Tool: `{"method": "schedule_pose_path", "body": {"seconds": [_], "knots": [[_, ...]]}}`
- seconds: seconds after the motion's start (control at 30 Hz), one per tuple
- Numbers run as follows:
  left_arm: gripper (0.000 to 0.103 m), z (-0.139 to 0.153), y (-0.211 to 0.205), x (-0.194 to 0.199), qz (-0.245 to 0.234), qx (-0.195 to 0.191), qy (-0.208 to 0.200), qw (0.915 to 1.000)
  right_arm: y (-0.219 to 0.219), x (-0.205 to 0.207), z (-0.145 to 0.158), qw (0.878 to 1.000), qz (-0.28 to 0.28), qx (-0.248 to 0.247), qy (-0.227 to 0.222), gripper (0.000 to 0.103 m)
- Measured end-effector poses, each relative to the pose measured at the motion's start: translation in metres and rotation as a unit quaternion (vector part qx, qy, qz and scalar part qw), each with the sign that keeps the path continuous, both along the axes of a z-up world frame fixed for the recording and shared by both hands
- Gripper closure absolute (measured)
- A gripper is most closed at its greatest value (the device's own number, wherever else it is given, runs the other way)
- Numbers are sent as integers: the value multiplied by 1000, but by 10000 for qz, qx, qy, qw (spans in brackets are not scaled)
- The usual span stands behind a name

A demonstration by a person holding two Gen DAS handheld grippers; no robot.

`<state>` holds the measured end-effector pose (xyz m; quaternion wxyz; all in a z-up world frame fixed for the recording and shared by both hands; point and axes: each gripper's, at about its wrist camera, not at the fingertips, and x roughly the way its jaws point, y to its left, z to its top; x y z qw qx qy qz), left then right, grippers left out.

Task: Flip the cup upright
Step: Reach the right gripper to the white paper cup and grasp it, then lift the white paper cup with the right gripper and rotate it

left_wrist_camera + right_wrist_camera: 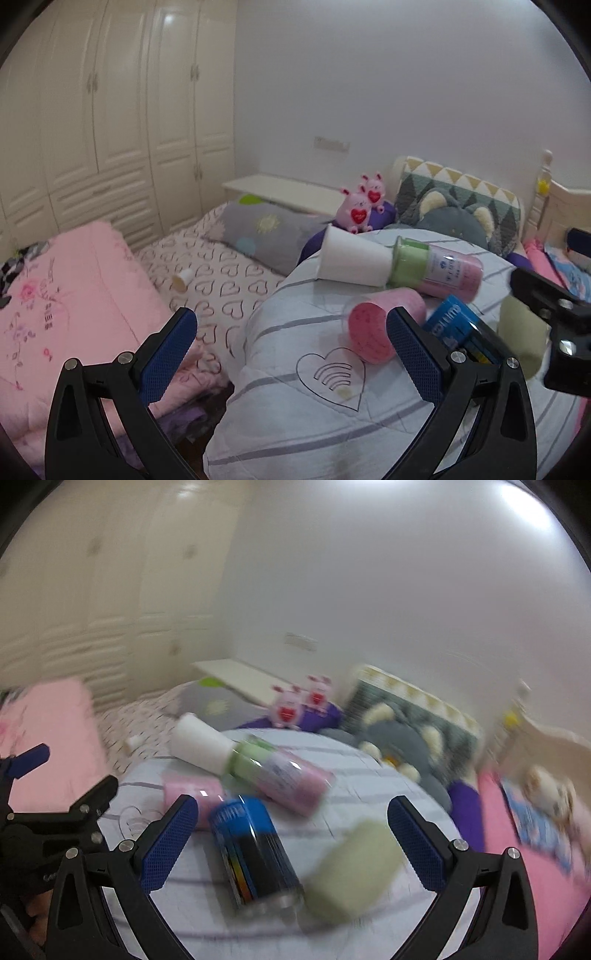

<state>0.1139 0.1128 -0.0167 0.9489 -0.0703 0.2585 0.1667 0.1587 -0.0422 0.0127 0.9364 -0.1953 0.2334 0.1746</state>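
Well, we've got several cups lying on their sides on the striped cushion [280,354]: white paper cup [354,260] at ~12 o'clock of the pile, its narrow end just by the pink/green cup [439,269], w/ pink cup [380,328], blue cup [251,853] and pale green cup [354,867] nearer us. Left gripper [291,354] and right gripper [291,842] both gape wide, holding nothing. We'd guess the paper one's v. light, crushes easily, so pinch gently mid-wall; plastic ones look stiffer but slick.
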Motion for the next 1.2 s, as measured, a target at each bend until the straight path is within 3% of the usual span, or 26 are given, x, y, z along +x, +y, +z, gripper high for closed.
{"method": "schedule_pose_path", "body": {"seconds": [0.17, 0.37, 0.43, 0.53, 0.67, 0.8, 1.0, 1.07, 1.1, 1.17, 1.2], "knots": [[0, 0, 21, 15, 365, -380, 278, 9982, 33, 35, 1, 9952, 752, -582, 224, 0], [0, -16, 50, 42, 810, -851, 890, 9891, 79, 68, -1, 9733, 1998, -988, 555, 0], [0, -23, 58, 50, 931, -978, 1085, 9849, 97, 77, -5, 9571, 2497, -1300, 682, 0], [0, -31, 67, 60, 1011, -1083, 1236, 9812, 117, 90, -11, 9431, 2783, -1654, 752, 0], [0, -41, 77, 75, 1115, -1217, 1488, 9750, 139, 116, -26, 9183, 3184, -1958, 1304, 0], [0, -50, 84, 89, 1063, -1418, 1690, 9696, 155, 130, -54, 8946, 3315, -2574, 1536, 0], [0, -68, 91, 102, 1227, -1486, 2039, 9598, 170, 139, -93, 8560, 3697, -3021, 1983, 0], [0, -74, 94, 104, 1191, -1558, 2077, 9583, 172, 144, -105, 8490, 3716, -3188, 1986, 0], [0, -77, 95, 105, 1182, -1588, 2104, 9573, 174, 149, -113, 8479, 3636, -3250, 2077, 5], [0, -82, 96, 108, 1181, -1625, 2179, 9551, 175, 161, -117, 8479, 3541, -3000, 2563, 30], [0, -84, 96, 108, 1178, -1630, 2203, 9545, 174, 168, -114, 8513, 3469, -2775, 2792, 32]]}}
